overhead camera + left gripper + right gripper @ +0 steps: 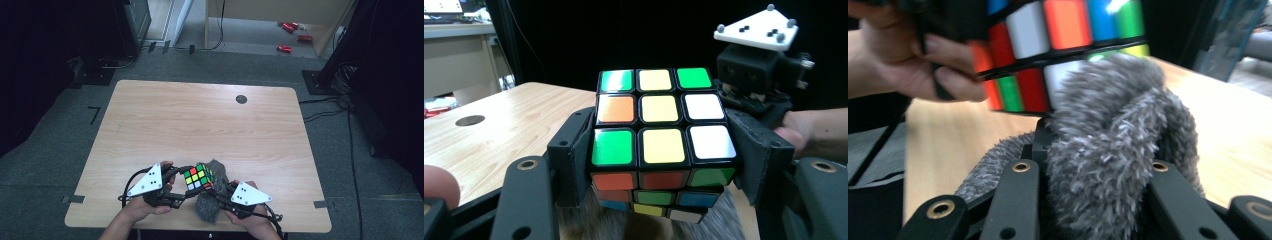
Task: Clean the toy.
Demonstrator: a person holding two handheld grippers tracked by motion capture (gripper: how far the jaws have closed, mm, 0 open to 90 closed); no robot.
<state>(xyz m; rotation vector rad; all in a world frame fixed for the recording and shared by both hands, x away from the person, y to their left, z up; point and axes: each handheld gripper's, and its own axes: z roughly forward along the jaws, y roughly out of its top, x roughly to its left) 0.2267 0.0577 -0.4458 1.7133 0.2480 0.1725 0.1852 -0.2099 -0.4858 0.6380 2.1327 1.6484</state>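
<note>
Light wood table [200,120] on grey carpet, dark room; left claw [664,155] clamping cube [659,145], right claw [1093,195] pinching grey cloth [1118,145].

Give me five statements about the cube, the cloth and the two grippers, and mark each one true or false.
1. The left gripper clamps the cube. True.
2. The right gripper holds a grey fuzzy cloth. True.
3. The cube lies flat on the table, untouched. False: it is held up between the left fingers.
4. The cloth is bright red. False: it is grey.
5. The cube's faces are mixed colours, unsolved. True.
</note>
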